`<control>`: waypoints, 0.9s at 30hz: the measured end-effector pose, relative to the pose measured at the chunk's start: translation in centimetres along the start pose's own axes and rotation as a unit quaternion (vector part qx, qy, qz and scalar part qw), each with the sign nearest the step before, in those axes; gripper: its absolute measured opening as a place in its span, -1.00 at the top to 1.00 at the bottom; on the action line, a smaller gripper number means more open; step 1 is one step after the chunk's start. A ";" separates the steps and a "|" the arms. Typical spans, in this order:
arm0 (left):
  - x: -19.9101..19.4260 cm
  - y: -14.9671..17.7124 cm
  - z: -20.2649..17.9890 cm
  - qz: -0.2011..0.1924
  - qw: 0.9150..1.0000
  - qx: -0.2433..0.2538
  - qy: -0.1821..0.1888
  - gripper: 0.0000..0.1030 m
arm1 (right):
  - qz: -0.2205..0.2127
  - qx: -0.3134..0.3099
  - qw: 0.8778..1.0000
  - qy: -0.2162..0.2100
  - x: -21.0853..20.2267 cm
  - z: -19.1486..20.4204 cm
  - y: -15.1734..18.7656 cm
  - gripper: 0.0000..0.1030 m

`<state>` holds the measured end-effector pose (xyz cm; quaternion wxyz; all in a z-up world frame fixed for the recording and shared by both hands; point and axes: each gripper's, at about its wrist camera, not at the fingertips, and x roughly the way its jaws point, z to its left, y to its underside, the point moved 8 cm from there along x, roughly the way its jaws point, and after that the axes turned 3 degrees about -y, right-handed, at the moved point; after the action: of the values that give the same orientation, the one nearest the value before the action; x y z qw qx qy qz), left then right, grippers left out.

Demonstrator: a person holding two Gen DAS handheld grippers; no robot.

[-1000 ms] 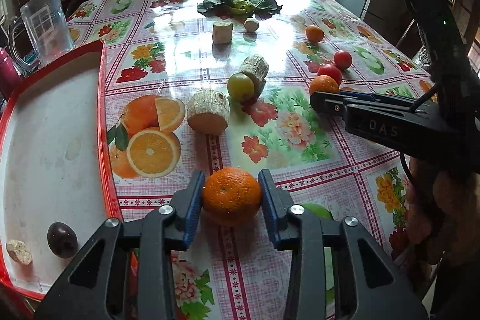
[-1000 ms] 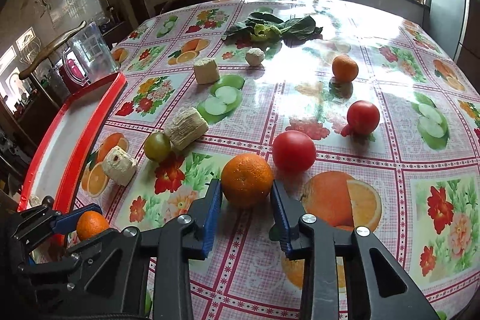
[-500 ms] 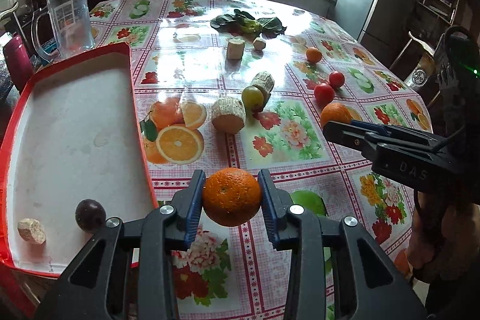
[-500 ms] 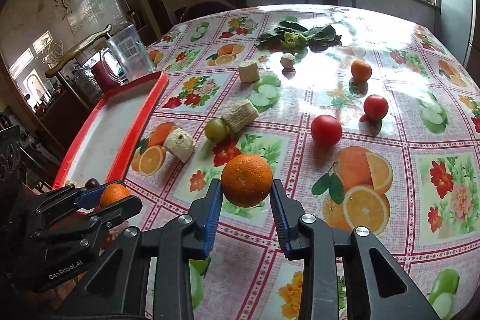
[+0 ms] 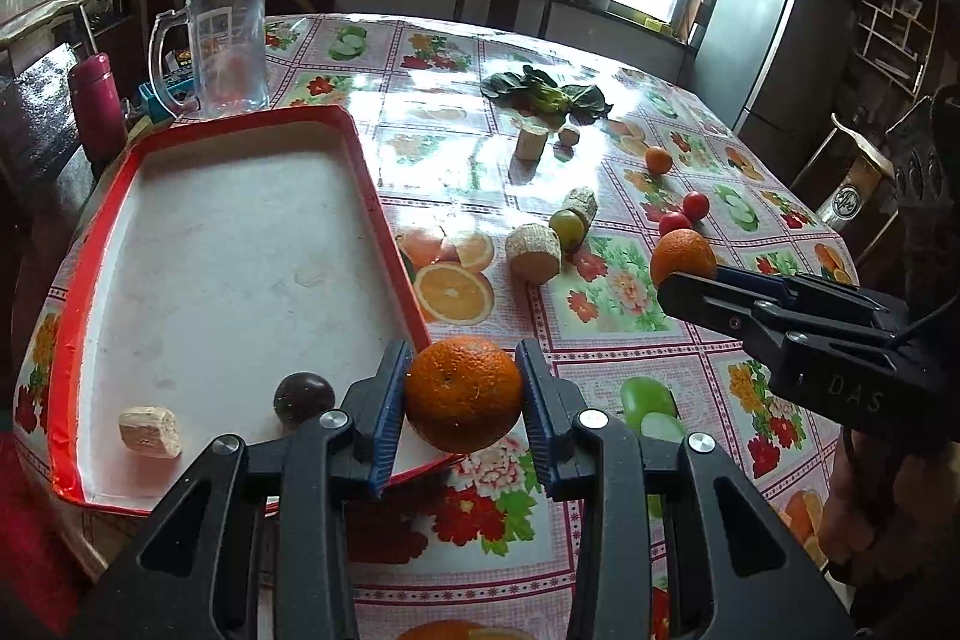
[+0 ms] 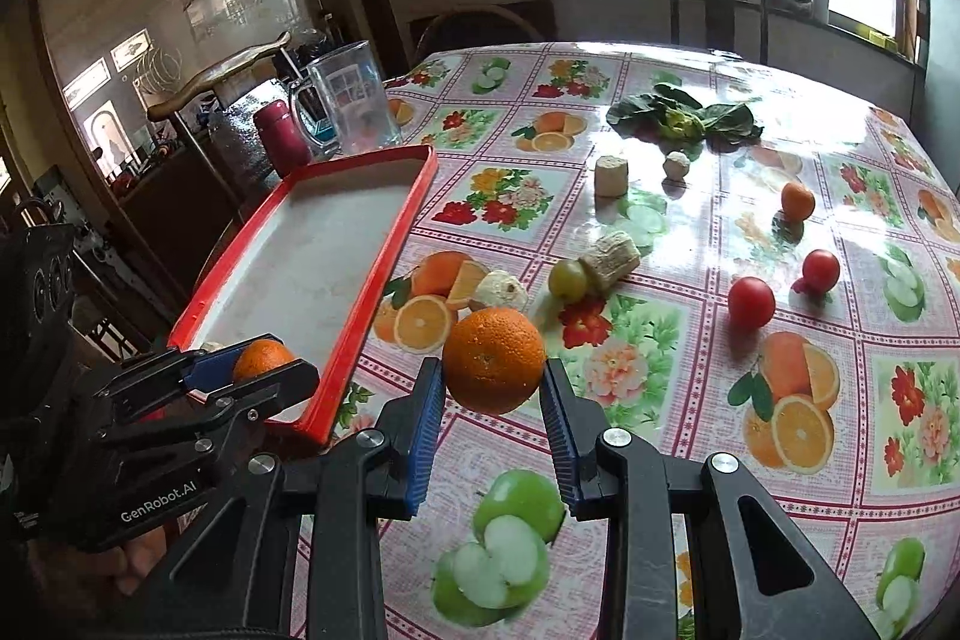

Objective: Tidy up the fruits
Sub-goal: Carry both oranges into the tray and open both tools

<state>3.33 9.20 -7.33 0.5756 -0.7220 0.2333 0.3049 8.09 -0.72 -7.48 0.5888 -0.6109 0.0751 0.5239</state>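
Now, left gripper (image 5: 463, 394) clamped on an orange (image 5: 463, 393) above the red tray's (image 5: 384, 220) near corner; right gripper (image 6: 493, 412) pinching another orange (image 6: 494, 359) over the tablecloth (image 6: 660, 400).

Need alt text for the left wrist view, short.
The left gripper holds an orange over the near corner of a red-rimmed tray containing a dark round fruit and a pale chunk. At right, the right gripper holds a second orange above the floral tablecloth.
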 end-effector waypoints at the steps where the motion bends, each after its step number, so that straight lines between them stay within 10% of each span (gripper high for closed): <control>1: -0.2 0.1 0.3 -0.001 1.000 -0.003 -0.001 0.35 | 0.001 -0.004 1.000 -0.002 0.1 0.4 0.0 0.36; 27: -1.6 0.2 7.9 -0.016 0.997 -0.069 -0.034 0.35 | 0.022 -0.066 0.996 -0.048 3.7 8.6 -1.3 0.36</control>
<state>0.70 16.85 -7.59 0.5372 -0.7528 0.1806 0.3347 5.90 8.42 -7.23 0.5383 -0.6208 0.0250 0.5694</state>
